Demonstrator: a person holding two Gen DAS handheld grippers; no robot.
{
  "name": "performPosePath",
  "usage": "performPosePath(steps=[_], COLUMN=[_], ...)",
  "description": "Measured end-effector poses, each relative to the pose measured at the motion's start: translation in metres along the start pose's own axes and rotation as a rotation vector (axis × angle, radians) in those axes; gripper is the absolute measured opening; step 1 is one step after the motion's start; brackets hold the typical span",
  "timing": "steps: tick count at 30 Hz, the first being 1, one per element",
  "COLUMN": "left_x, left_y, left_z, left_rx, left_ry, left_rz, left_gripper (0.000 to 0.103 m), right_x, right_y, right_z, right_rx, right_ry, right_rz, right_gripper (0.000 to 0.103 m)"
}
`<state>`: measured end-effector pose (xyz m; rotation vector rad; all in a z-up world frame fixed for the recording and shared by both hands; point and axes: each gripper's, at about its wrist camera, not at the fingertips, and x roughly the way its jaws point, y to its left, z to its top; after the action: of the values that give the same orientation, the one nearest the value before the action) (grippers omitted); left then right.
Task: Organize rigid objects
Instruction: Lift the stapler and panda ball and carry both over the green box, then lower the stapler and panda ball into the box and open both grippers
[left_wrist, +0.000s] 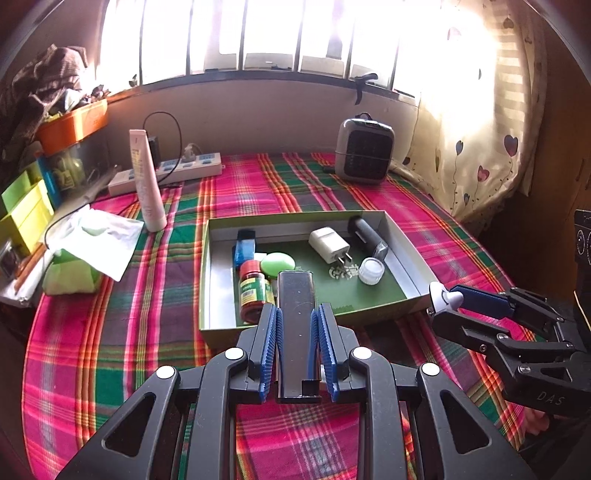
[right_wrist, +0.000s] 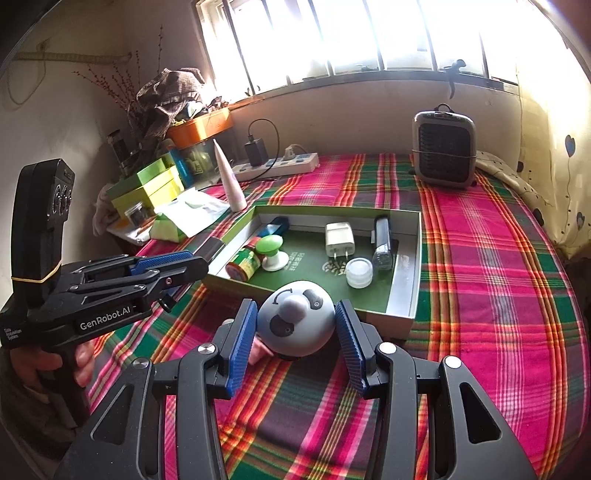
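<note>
- Blue pads of the left gripper (left_wrist: 297, 321) squeeze a flat black bar (left_wrist: 296, 314), held over the near edge of the green box (left_wrist: 221, 280).
- Right gripper (right_wrist: 295, 325) hugs a round panda toy (right_wrist: 295, 317) just before the box.
- Inside lie a red-lidded jar (left_wrist: 253, 291), white plug (left_wrist: 328, 245), and small clear pot (left_wrist: 371, 270).
- Everything sits on a checked cloth (left_wrist: 110, 332).
- Only the right view shows a hand (right_wrist: 83, 363).

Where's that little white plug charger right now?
The white charger lies inside the green tray, toward its back, between the green round lid and the dark tube, just behind the small clear jar.
</note>
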<state>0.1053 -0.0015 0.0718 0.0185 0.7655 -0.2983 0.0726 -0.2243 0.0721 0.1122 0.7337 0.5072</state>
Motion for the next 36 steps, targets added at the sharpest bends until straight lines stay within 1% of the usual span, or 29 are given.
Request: performPosePath(steps=[11,20,24,26,31,36], left_x=[0.029,0.053,0.067,0.073,0.088,0.098], left_y=[-0.004,-0.012,-0.014,-0.015,-0.019,-0.022], left_z=[0.019,0.037,0.04,0.041,0.042,0.042], left_rx=[-0.014,-0.013,-0.017,-0.018,-0.011,0.002], left_ry=[0.026,0.048,0.07,0.079,0.1,0.111], left_rz=[-0.03,-0.053,-0.058,-0.058,-0.062,-0.045], left_gripper=[0.022,0.022,0.022,0.022,0.022,0.022], right_x=[0.019,0.036,0.045,0.05,0.06,0.07], right_y=[-0.02,-0.039,-0.046,-0.049,-0.057,-0.059], right_z=[0.017,0.026,0.028,0.028,0.028,0.029], right_rx=[0.029,0.065,0.078,0.082,0.107,0.092], right_ry=[0.013,0.051,0.093,0.116,0.149,0.179], right_rz=[-0.007,0.001,0.025,0.018,0.04,-0.004], right_gripper=[0.045,0.045,0.045,0.045,0.045,0.045])
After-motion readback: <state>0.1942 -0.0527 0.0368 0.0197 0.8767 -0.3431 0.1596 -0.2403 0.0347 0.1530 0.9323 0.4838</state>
